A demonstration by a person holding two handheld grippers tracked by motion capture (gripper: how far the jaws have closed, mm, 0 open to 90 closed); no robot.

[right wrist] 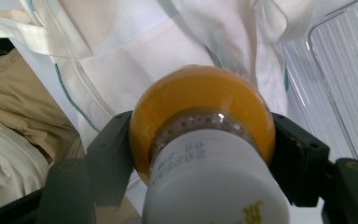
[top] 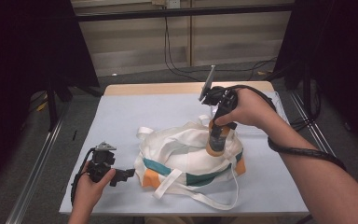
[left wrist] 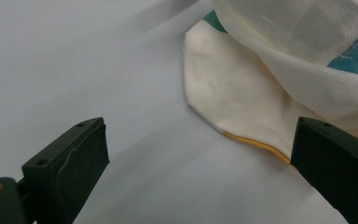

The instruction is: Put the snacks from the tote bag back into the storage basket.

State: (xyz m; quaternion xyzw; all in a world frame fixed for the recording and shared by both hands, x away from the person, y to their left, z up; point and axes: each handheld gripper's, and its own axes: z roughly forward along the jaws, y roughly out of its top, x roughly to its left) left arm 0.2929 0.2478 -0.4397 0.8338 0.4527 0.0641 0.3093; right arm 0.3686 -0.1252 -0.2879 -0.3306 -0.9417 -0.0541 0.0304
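Starting at the lower left of the high view, we're keeping our left claw (top: 129,173) parked low on the surface (top: 121,116), just beside the bag's left corner. In the left gripper view its jaws are standing wide apart with nothing between them, so it's released, and the cream corner of the tote bag (left wrist: 242,93) is lying just ahead of the right-hand jaw without being pinched.

Moving to the middle of the high view, the tote bag (top: 186,158) is lying crumpled on the pale sheet, white with teal and orange patches, its straps (top: 200,198) trailing toward the bottom edge.

Right of centre, we're holding the orange juice bottle (top: 216,140) upright with our right claw (top: 222,125), clenched around the neck just under the white cap. The right gripper view shows it well: both black jaws are pressing on the bottle (right wrist: 203,116) from either side, cap (right wrist: 214,186) toward the camera, bag fabric (right wrist: 135,51) underneath. At the right edge of that view a clear plastic tray (right wrist: 340,93) is sitting next to the bag.

Progress-wise, we're reckoning this is mid-job. The bottle is grasped and hanging over the top of the bag, bottom end down among the folds, but we can't really tell whether it's inside the opening or just above the cloth. The left claw isn't gripping the bag at all yet.
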